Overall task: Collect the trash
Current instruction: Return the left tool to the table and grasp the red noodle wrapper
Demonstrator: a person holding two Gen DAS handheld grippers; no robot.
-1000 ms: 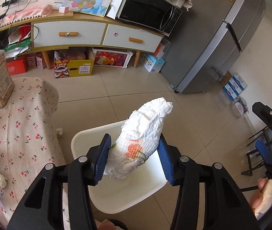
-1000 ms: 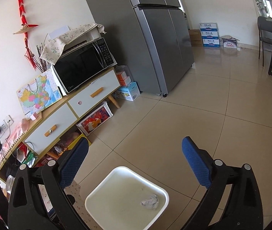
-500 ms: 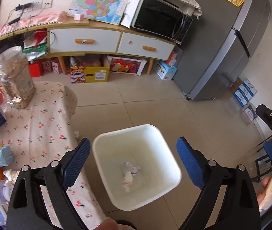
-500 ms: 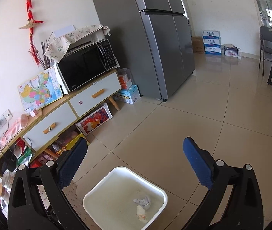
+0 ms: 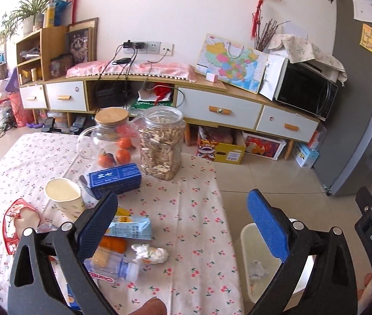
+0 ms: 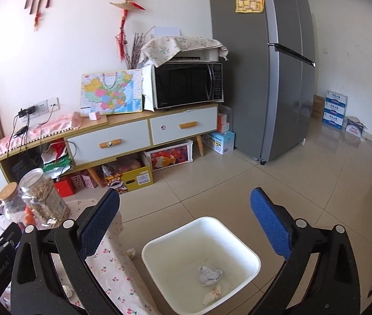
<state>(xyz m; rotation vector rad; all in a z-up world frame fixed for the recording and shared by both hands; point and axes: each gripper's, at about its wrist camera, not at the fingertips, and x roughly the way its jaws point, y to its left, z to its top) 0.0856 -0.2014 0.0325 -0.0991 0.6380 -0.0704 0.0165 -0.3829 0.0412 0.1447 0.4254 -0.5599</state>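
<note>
Our left tongs (image 5: 183, 220) had just spread wide, empty, above the tabletop (image 5: 191, 210); the right tongs (image 6: 186, 221) gaped empty over the bin (image 6: 251, 252). Next: centre on the crumpled tissue (image 5: 150, 253), lower centre, before closing.

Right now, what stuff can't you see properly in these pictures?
- Plastic bottle, left wrist view: the left gripper's finger covers its far end, so its label is unreadable.
- White bin, left wrist view: the other finger hides most of its inside.
- Orange packet, left wrist view: tucked under the blue carton, contents unclear.
- Small white scrap on the floor, right wrist view: too small to identify.
</note>
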